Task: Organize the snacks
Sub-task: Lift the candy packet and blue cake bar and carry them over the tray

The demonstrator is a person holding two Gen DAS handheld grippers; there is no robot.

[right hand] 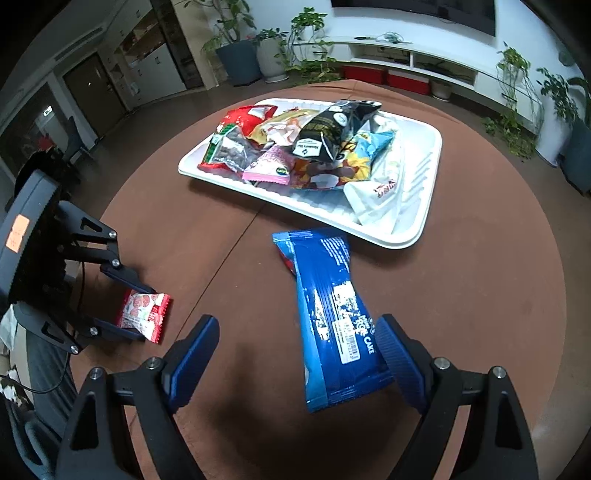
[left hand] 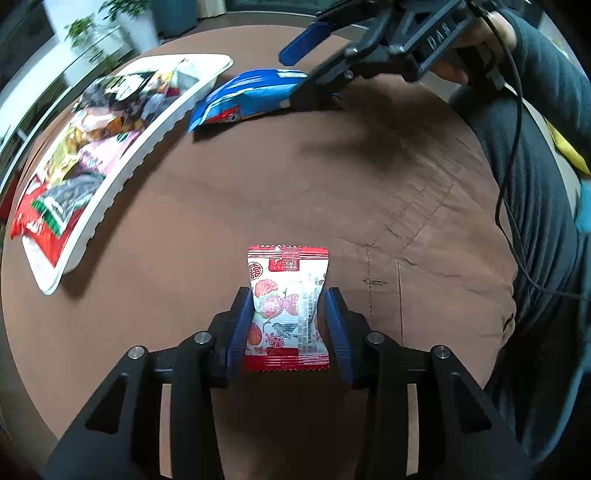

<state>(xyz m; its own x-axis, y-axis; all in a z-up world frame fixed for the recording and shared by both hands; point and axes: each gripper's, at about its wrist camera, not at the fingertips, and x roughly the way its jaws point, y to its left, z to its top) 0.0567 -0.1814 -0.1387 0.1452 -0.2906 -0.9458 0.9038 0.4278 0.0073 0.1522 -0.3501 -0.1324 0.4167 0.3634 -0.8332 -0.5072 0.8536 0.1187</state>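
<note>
1. A round brown table [right hand: 480, 295] is filling the foreground.
2. Potted plants [right hand: 273, 48] are standing beside a long white shelf unit [right hand: 424, 59].
3. A dark screen [right hand: 424, 9] is hanging above it.

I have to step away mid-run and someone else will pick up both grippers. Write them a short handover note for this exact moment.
Left gripper: pads pressed on the small red-and-white candy packet, which lies on the brown table.
Right gripper: open, jaws wide around the blue roll cake packet, not gripping; the packet lies flat on the table just in front of the tray.
Done: the white tray already holds a pile of snack bags.
Left: lift the candy packet into the tray, then close on the roll cake and move it in too.
</note>
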